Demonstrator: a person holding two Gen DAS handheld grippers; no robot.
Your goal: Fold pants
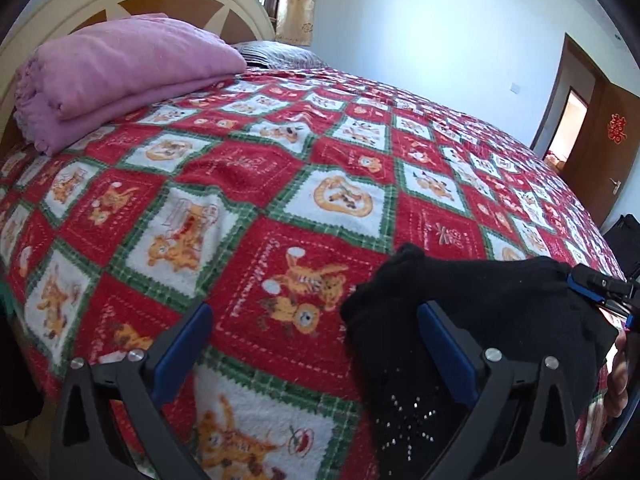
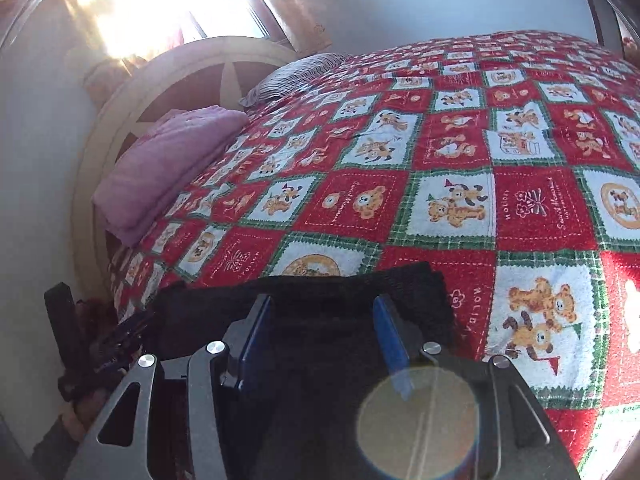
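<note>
Pants (image 1: 472, 320): black, folded into a compact bundle, rhinestone starburst showing.

Two wrist views, low and close over the bed (image 1: 280, 184).
Each looks forward and down along its tongs; the left faces the far door (image 1: 600, 152), the right the headboard (image 2: 192, 80). Both share the bed and pink blanket (image 1: 120, 68).

The right gripper (image 2: 320, 320), its blue-padded jaws apart, hovers over black knitted pants (image 2: 304, 292) bunched on a red, white and green teddy-bear patterned blanket (image 2: 460, 152), with folded pink bedding (image 2: 160, 168) beside a cream wooden headboard (image 2: 192, 64).
</note>
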